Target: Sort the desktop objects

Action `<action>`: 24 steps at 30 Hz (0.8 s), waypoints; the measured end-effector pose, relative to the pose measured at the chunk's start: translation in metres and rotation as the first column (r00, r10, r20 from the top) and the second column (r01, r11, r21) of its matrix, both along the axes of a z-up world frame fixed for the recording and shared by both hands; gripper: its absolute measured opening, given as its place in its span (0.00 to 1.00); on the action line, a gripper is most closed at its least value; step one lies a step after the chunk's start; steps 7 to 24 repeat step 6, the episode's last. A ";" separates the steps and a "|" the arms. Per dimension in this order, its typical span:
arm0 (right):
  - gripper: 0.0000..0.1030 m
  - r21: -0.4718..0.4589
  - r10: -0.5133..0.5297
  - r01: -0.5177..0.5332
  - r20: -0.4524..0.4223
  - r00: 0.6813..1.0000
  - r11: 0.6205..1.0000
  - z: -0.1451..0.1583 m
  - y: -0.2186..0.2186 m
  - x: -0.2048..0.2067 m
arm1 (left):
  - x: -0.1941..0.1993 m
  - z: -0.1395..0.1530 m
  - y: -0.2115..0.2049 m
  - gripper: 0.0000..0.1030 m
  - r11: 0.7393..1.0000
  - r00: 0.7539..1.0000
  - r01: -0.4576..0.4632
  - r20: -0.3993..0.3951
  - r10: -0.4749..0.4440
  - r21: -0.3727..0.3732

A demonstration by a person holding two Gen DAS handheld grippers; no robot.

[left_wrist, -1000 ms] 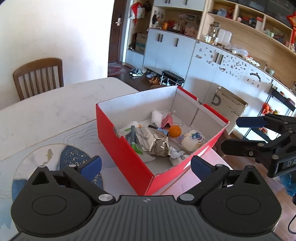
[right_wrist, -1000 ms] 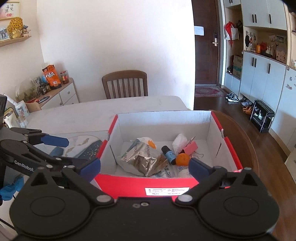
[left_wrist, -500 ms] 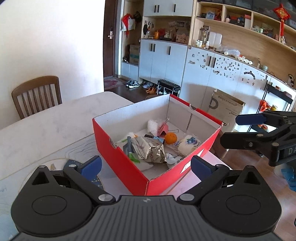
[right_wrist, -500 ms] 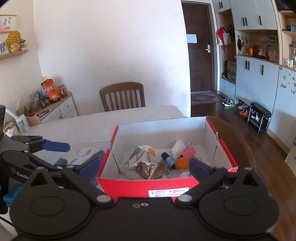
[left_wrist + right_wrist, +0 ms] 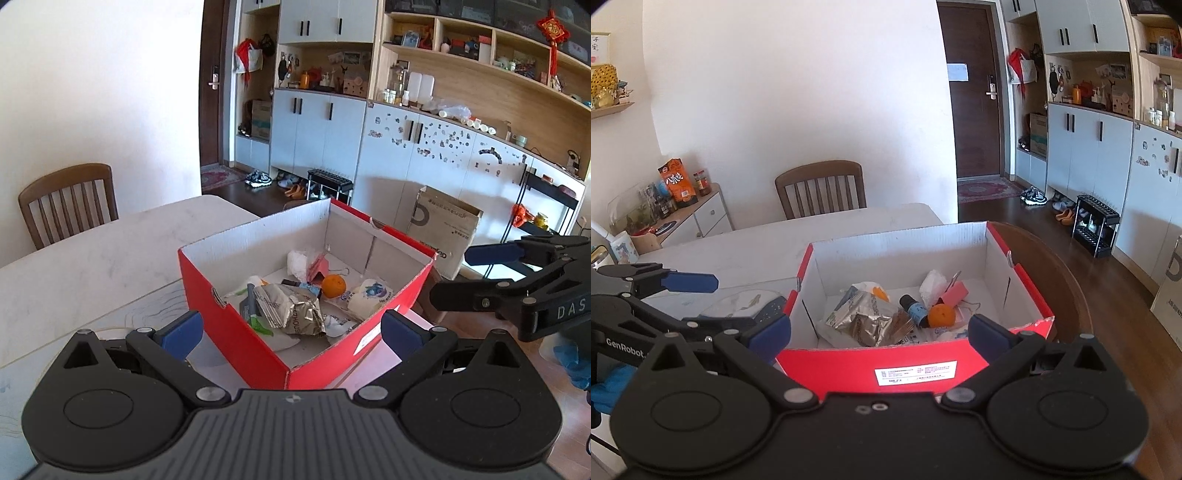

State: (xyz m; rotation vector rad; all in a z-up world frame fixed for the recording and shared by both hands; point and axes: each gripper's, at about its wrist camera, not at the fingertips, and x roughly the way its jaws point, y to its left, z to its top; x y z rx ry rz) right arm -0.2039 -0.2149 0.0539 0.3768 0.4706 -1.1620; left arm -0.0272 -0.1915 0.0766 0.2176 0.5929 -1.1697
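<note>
A red cardboard box (image 5: 236,332) with white inside stands on the pale table (image 5: 92,266). It also shows in the right wrist view (image 5: 916,365). In it lie a crumpled foil bag (image 5: 291,310), a small orange (image 5: 333,285), a pink clip (image 5: 955,293), a small blue-labelled bottle (image 5: 914,310), white tissue (image 5: 299,260) and a white packet (image 5: 369,295). My left gripper (image 5: 291,328) is open and empty, held back above the box's near corner. My right gripper (image 5: 879,328) is open and empty, above the box's labelled side.
A wooden chair (image 5: 66,203) stands at the table's far side. A blue patterned mat (image 5: 750,302) lies on the table left of the box. Cabinets and shelves (image 5: 424,147) line the far wall. A brown carton (image 5: 443,225) sits on the floor.
Both grippers have drawn back and up from the box, so the box looks smaller and lower in both views. Both stay open and empty.
</note>
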 end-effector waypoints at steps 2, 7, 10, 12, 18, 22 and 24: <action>0.99 0.003 0.002 -0.002 -0.003 1.000 1.000 0.000 0.001 0.001 | -0.002 0.000 0.003 1.00 1.000 1.000 0.008 0.008 -0.008 -0.008; 0.99 0.010 0.002 -0.002 -0.006 1.000 1.000 -0.001 0.000 0.003 | -0.003 0.003 0.006 1.00 1.000 1.000 0.023 0.017 -0.022 -0.017; 0.99 0.010 0.002 -0.002 -0.006 1.000 1.000 -0.001 0.000 0.003 | -0.003 0.003 0.006 1.00 1.000 1.000 0.023 0.017 -0.022 -0.017; 0.99 0.010 0.002 -0.002 -0.006 1.000 1.000 -0.001 0.000 0.003 | -0.003 0.003 0.006 1.00 1.000 1.000 0.023 0.017 -0.022 -0.017; 0.99 0.010 0.002 -0.002 -0.006 1.000 1.000 -0.001 0.000 0.003 | -0.003 0.003 0.006 1.00 1.000 1.000 0.023 0.017 -0.022 -0.017; 0.99 0.010 0.002 -0.002 -0.006 1.000 1.000 -0.001 0.000 0.003 | -0.003 0.003 0.006 1.00 1.000 1.000 0.023 0.017 -0.022 -0.017; 0.99 0.010 0.002 -0.002 -0.006 1.000 1.000 -0.001 0.000 0.003 | -0.003 0.003 0.006 1.00 1.000 1.000 0.023 0.017 -0.022 -0.017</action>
